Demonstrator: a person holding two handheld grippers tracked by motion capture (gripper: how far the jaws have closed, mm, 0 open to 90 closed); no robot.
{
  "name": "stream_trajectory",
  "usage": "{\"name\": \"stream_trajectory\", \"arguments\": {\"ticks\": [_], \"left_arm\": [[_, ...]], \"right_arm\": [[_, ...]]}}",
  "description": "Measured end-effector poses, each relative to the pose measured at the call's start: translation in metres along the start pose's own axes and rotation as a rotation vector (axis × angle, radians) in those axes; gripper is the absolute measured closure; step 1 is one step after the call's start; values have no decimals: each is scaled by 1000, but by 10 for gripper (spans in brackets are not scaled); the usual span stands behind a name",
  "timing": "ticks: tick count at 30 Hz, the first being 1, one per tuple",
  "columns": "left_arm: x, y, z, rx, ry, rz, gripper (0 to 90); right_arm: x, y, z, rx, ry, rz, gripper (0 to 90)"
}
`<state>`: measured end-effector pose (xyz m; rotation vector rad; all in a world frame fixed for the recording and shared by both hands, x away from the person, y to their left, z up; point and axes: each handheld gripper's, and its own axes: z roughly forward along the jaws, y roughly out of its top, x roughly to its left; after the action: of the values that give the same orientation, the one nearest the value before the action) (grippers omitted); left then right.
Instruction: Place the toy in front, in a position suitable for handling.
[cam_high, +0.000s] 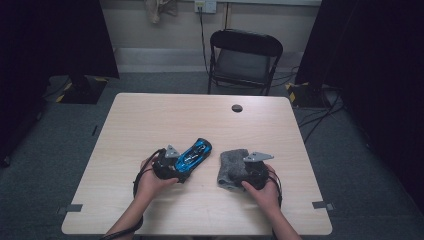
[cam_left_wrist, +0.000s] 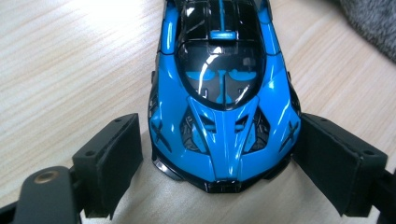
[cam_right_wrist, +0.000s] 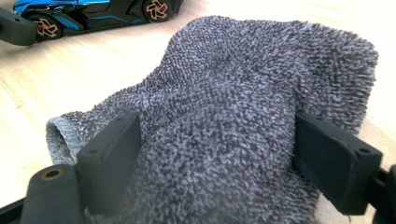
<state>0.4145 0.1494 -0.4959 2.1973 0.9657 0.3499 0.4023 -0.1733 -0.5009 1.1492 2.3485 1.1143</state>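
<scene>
L gripper (cam_left_wrist: 219, 154) open round car (cam_left_wrist: 222, 93) — R gripper (cam_right_wrist: 217, 154) grips cloth (cam_right_wrist: 243, 93).

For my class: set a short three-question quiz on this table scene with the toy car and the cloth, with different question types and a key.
1. True or false: the blue toy car lies on its roof.
2. What does the right gripper clamp? A sponge; B grey cloth; C cable.
3. Fill in: the left gripper has its jaws either side of the car's ____.

Key: 1 false, it stands on its wheels; 2 B; 3 nose, with a gap at one pad.
</scene>
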Motion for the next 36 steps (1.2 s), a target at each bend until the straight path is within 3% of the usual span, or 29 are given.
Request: {"name": "stream_trajectory", "arguments": {"ticks": [5, 14, 15, 18, 19, 22, 23, 26, 31, 32, 33, 34, 36], "left_arm": [[-1, -4, 0, -27, 9, 28, 146], [-2, -8, 0, -49, 1, 28, 135], [-2, -8, 0, -49, 3, 29, 134], [-2, -8, 0, -49, 3, 29, 134], [-2, -8, 0, -48, 3, 32, 134], [-2, -8, 0, -49, 3, 30, 134], [-3, -8, 0, -50, 5, 26, 134], [-3, -8, 1, -51, 4, 26, 134], [-3, -8, 0, -48, 6, 28, 136], [-3, -8, 0, -48, 6, 28, 136], [-3, -8, 0, -48, 5, 28, 137], [-3, -8, 0, -48, 5, 28, 137], [-3, -8, 0, -48, 5, 28, 137]], "right_arm": [[0, 0, 0, -1, 3, 0, 169], [-1, 9, -6, 39, 0, 13, 162], [2, 15, -10, 46, -35, -12, 162], [6, 21, -12, 52, -64, -27, 163], [9, 25, -13, 46, -76, -2, 163], [12, 29, -12, 51, -102, 3, 164], [15, 32, -8, 50, -109, 41, 184], [18, 33, 1, 49, -129, 79, 186], [25, 31, 13, 71, -199, 91, 189], [25, 31, 13, 71, -199, 91, 189], [28, 29, 17, 92, -239, 45, 241], [29, 27, 18, 93, -255, 30, 255], [29, 26, 18, 86, -256, 27, 268]]}}
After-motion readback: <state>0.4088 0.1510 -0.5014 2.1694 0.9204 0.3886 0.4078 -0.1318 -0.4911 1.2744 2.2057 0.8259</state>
